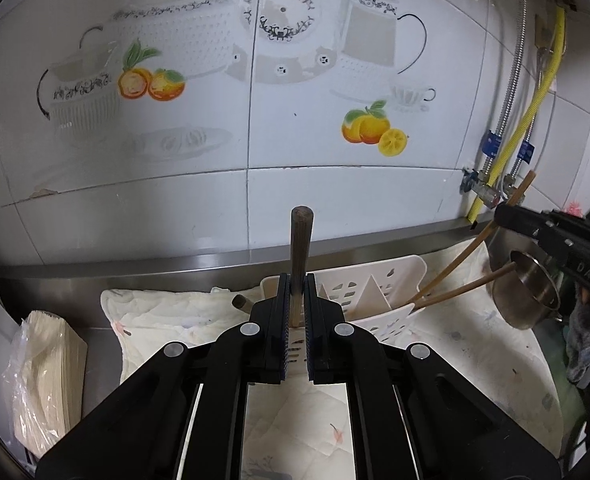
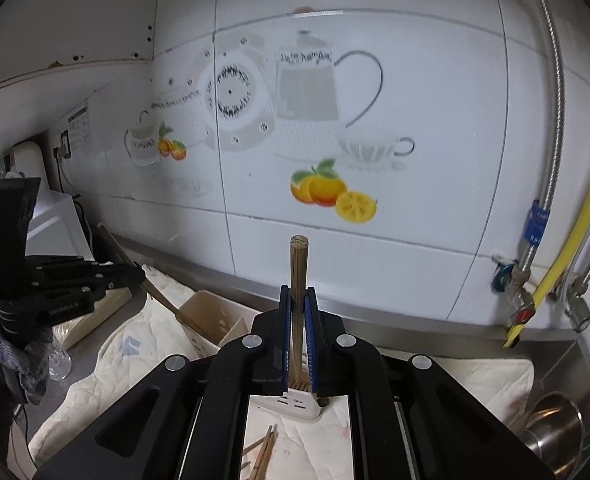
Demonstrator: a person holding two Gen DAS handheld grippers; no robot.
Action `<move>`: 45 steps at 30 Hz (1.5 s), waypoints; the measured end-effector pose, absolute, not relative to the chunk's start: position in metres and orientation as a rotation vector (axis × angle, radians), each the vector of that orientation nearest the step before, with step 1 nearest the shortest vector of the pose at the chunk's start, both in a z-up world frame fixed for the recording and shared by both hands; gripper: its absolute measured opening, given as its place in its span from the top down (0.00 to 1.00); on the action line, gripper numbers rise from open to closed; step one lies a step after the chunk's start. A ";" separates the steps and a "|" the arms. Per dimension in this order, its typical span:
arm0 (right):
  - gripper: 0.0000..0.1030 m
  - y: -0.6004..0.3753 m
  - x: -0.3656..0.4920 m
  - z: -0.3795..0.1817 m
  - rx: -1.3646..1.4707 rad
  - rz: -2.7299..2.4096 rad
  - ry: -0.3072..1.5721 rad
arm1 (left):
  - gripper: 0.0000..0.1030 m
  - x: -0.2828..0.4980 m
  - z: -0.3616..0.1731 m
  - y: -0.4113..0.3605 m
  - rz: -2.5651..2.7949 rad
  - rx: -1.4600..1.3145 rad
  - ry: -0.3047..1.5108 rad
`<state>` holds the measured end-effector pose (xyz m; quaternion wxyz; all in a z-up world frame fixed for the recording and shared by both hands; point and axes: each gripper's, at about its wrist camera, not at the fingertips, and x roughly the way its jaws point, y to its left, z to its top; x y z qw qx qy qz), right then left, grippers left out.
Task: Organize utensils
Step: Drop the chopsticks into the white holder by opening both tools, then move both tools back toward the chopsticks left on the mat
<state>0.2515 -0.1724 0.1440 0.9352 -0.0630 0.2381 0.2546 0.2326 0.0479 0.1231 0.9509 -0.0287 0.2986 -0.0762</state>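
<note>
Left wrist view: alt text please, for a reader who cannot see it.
The left gripper clamps an upright dark wooden handle above a white slotted utensil holder. At right, the right gripper holds a chopstick.

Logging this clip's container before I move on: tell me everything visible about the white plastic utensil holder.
The white utensil holder is a slotted plastic caddy with rows of oval vent holes and inner dividers splitting it into compartments. It sits on a cream quilted cloth on the steel counter, near the tiled wall. Chopsticks lean out of its right side. The left gripper, shut on a dark wooden stick, hangs over its left end. The right wrist view shows one end of it under the right gripper.
</note>
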 end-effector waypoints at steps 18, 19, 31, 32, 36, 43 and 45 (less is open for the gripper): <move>0.73 -0.183 0.228 0.158 -0.128 0.507 0.433 | 0.70 0.196 0.141 0.048 -0.137 -0.068 0.537; 0.72 -0.185 0.221 0.159 -0.130 0.508 0.425 | 0.70 0.191 0.141 0.048 -0.136 -0.070 0.533; 0.67 -0.198 0.153 0.118 -0.135 0.532 0.476 | 0.59 0.114 0.111 0.051 -0.119 -0.106 0.533; 0.67 -0.198 0.148 0.111 -0.140 0.534 0.485 | 0.59 0.107 0.107 0.050 -0.116 -0.107 0.535; 0.67 -0.199 0.127 0.082 -0.156 0.524 0.522 | 0.54 0.089 0.091 0.046 -0.102 -0.099 0.544; 0.67 -0.208 0.102 0.032 -0.157 0.497 0.595 | 0.54 0.065 0.062 0.040 -0.092 -0.110 0.576; 0.67 -0.210 0.096 0.020 -0.150 0.491 0.614 | 0.54 0.060 0.054 0.038 -0.089 -0.108 0.589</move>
